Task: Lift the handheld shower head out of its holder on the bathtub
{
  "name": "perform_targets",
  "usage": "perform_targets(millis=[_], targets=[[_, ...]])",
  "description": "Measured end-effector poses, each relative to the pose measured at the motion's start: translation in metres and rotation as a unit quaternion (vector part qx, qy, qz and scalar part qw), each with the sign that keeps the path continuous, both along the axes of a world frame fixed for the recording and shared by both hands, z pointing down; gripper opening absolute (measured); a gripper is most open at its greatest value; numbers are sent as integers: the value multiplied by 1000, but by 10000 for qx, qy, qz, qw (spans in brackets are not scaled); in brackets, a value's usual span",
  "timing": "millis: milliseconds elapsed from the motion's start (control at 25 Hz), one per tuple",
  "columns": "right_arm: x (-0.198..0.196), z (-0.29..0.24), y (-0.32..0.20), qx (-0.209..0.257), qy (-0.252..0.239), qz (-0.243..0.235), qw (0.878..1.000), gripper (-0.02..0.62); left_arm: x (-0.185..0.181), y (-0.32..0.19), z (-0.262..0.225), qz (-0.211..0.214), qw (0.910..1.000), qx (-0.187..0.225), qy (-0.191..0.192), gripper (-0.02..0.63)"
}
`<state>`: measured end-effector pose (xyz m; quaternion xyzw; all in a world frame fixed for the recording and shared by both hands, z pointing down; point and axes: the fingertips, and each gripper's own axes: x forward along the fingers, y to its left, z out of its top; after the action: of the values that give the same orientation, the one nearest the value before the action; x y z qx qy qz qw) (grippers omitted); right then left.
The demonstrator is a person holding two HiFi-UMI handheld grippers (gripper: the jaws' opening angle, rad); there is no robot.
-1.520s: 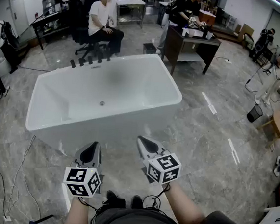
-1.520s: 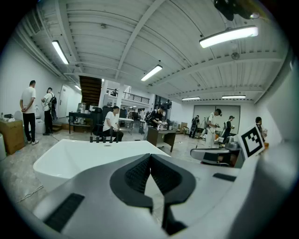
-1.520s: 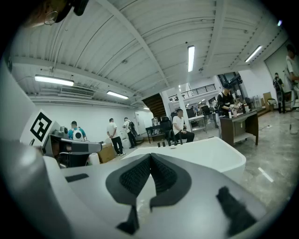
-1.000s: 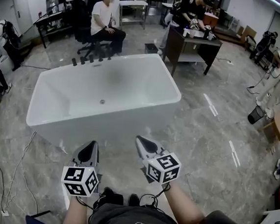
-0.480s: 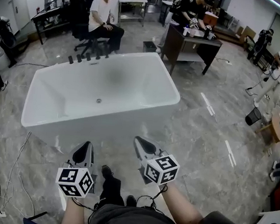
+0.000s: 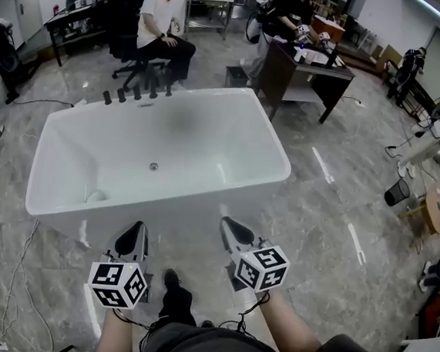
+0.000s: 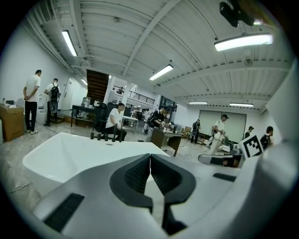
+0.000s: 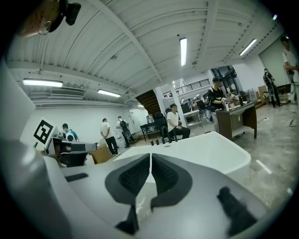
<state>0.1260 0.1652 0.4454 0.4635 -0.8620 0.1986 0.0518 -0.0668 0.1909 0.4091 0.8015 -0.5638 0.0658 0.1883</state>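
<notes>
Head view: 1 bathtub (image 6: 280,165), 5 rim fittings (image 6: 137,92); left gripper (image 6: 138,229), right gripper (image 6: 228,225) both closed, empty.

No words, numbers or brand names could be read anywhere in view. The only printed patterns were black-and-white square markers (image 6: 119,284) on the left gripper (image 6: 138,228) and the right gripper (image 6: 228,225), and they carried no letters.
</notes>
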Motion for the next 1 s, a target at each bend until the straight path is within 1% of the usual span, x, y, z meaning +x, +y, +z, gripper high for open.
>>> perform_targets(millis=[280, 600, 720, 840, 1000], targets=[[-35, 11, -90, -151, 195, 139, 9996, 28, -45, -85, 7, 91, 9999, -50, 96, 15], [-66, -1, -183, -184, 310, 363, 9987, 28, -82, -168, 3, 218, 9995, -134, 189, 15], [-69, -4, -209, -100, 337, 592, 9976, 28, -92, -190, 5, 339, 9990, -173, 213, 15], [-61, -6, -232, 20, 397, 885, 9953, 28, -99, -209, 12, 435, 9986, -187, 225, 15], [-50, -13, -261, 126, 437, 1127, 9926, 28, -110, -235, 15, 426, 9986, -211, 229, 15]])
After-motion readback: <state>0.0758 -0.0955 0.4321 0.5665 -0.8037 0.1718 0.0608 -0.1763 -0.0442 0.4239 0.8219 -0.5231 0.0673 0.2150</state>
